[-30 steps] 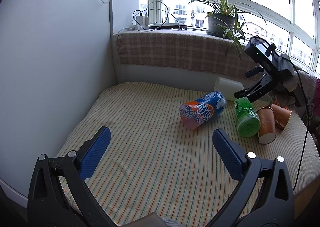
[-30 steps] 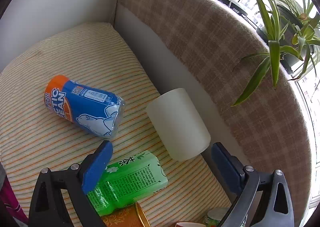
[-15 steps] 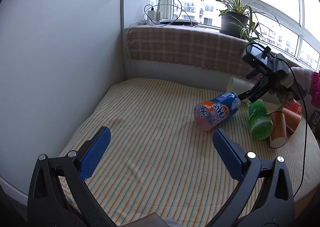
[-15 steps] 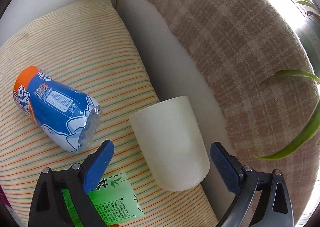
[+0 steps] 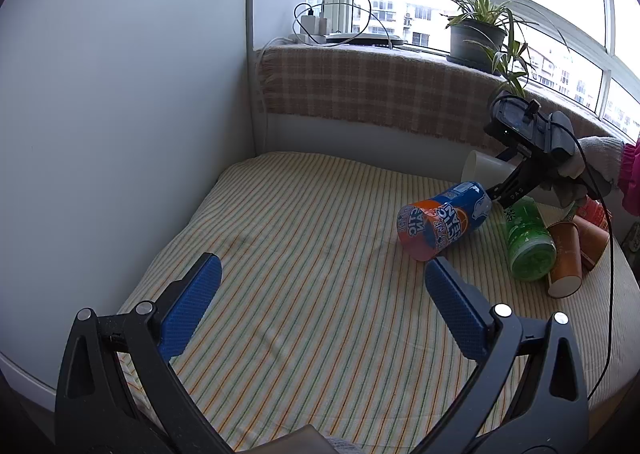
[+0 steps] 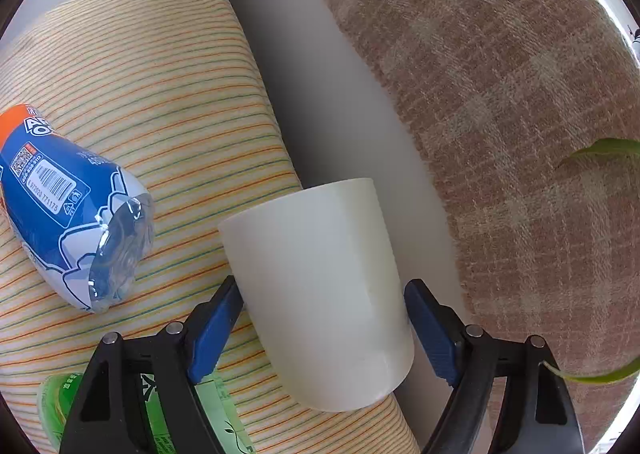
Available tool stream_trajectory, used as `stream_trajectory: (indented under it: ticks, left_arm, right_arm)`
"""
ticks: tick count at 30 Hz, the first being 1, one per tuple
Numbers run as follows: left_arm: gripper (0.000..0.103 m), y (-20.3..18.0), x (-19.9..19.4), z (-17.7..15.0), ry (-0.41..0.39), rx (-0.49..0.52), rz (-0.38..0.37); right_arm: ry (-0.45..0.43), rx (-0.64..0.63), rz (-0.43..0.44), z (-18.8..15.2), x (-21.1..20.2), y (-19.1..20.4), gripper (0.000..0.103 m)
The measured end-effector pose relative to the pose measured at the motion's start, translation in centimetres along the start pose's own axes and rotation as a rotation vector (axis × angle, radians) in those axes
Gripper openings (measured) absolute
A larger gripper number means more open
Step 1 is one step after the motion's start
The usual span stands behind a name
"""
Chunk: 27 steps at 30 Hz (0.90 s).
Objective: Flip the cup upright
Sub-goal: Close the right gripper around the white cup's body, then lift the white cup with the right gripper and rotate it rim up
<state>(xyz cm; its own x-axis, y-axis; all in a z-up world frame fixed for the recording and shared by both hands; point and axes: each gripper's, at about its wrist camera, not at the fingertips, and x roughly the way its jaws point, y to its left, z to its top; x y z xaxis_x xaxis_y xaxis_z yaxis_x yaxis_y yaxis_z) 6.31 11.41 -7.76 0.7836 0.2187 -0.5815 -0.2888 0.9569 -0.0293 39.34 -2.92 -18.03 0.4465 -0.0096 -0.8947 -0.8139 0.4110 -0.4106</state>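
Striped cushion (image 6: 132, 66) by window. Right claw (image 6: 324, 328) narrow, straddling toppled white cup (image 6: 320, 286), contact unclear. Left claw (image 5: 320, 310) wide. Next: clamp, rotate upright.

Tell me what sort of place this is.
Probably a home window nook or enclosed balcony: a striped fabric cushion under wide windows, a potted spider plant on the sill, and white phone chargers plugged in beside it.

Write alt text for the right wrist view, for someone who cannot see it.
A white cup lies on its side on a striped cushion, with the right tool's blue pads closed against its sides. A blue and orange bottle lies to its left, a green one below.
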Motion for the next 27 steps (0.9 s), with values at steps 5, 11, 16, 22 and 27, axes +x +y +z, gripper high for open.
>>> stream_trajectory:
  ticks: [5, 11, 16, 22, 27]
  left_arm:
    - [0.103, -0.1, 0.0, 0.0, -0.001, 0.003, -0.003]
    - [0.103, -0.3, -0.2, -0.1, -0.009, 0.006, -0.009]
    - [0.103, -0.4, -0.7, -0.1, -0.018, 0.005, -0.017]
    - [0.103, -0.3, -1.9, -0.2, -0.035, 0.004, -0.026]
    - [0.103, -0.2, -3.5, -0.1, -0.062, 0.003, -0.033]
  right_arm:
    - [-0.001, -0.024, -0.019, -0.3, -0.1, 0.0, 0.082]
    - [-0.025, -0.031, -0.046, -0.3, -1.1, 0.5, 0.081]
    - [-0.054, -0.034, -0.065, -0.3, -3.2, 0.5, 0.079]
    - [-0.102, -0.028, -0.083, 0.4, -6.0, 0.5, 0.078]
    - [-0.163, -0.026, -0.090, 0.6, -9.7, 1.6, 0.078]
